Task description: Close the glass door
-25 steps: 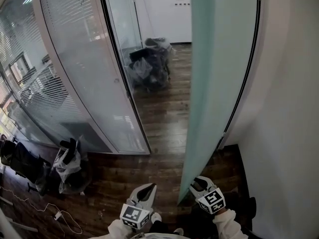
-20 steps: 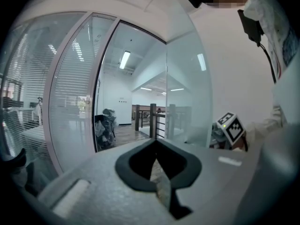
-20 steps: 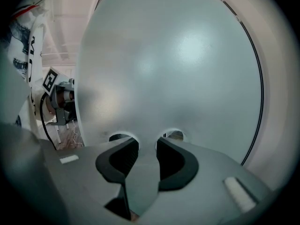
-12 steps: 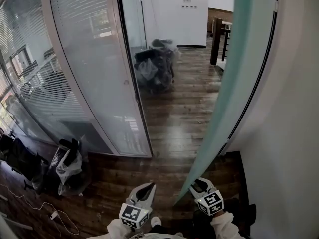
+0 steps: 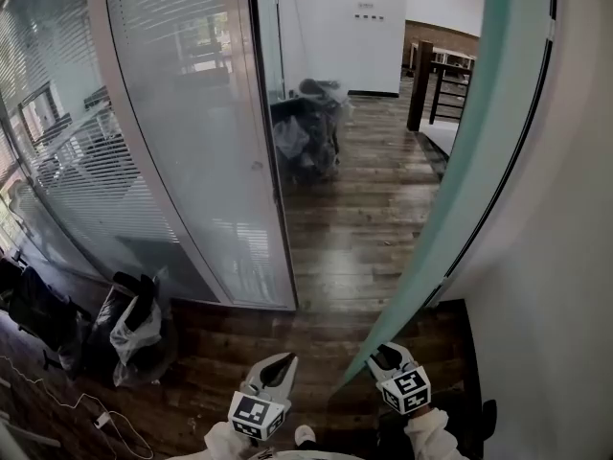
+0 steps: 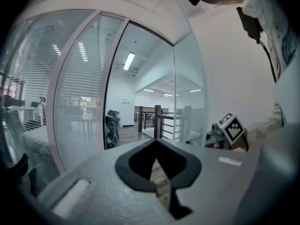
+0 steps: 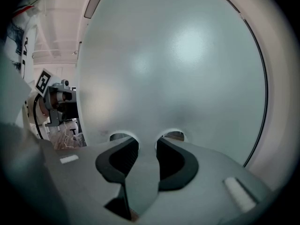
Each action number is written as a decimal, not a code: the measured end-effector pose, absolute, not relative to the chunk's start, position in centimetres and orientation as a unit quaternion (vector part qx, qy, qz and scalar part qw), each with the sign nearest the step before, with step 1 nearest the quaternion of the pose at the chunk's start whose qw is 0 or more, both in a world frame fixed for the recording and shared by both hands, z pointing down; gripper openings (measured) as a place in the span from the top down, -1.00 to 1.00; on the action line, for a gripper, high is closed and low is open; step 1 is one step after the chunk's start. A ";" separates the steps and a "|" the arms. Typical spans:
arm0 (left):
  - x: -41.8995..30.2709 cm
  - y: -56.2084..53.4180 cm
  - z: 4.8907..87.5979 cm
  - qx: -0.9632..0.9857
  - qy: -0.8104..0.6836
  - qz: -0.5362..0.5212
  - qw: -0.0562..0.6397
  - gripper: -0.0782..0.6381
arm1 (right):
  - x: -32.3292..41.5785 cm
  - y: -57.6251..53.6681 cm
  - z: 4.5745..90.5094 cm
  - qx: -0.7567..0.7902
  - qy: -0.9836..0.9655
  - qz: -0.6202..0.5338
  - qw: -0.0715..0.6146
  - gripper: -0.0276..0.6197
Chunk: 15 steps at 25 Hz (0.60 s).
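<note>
The frosted teal glass door (image 5: 460,190) stands open, slanting from the wall at the right down to its near edge by my hands. My right gripper (image 5: 383,357) is shut on that near edge; in the right gripper view the door (image 7: 178,69) fills the frame and its edge runs between the right gripper's (image 7: 147,146) pads. My left gripper (image 5: 278,367) hangs a little left of the door, shut with nothing in it, and in its own view the left gripper (image 6: 155,142) points through the doorway. The door frame post (image 5: 273,161) stands at the left of the opening.
A curved glass partition with blinds (image 5: 163,142) runs along the left. Dark bags (image 5: 311,132) are piled beyond the doorway, and more bags (image 5: 134,329) sit on the wooden floor at the near left. A white wall (image 5: 565,257) is close at the right; a railing (image 5: 445,89) stands far back.
The head view has lifted, showing more of the room beyond. The door's face looks narrower and further right. Both grippers stay almost where they were, the right one still on the door's edge.
</note>
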<state>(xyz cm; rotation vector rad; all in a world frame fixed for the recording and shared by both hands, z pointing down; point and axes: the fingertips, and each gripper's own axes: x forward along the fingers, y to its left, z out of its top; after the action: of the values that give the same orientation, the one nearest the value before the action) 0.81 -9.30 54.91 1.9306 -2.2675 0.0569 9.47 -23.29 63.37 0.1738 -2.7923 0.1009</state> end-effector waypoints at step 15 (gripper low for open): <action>-5.8 -6.6 55.7 0.621 -0.779 0.022 0.079 0.78 | 2.6 -25.2 63.4 0.100 -0.976 0.047 0.185 0.53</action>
<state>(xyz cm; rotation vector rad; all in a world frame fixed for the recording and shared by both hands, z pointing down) -5.81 -6.60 55.66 1.8594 -2.3322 0.0644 2.62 -25.23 63.40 0.2825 -2.7518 0.1323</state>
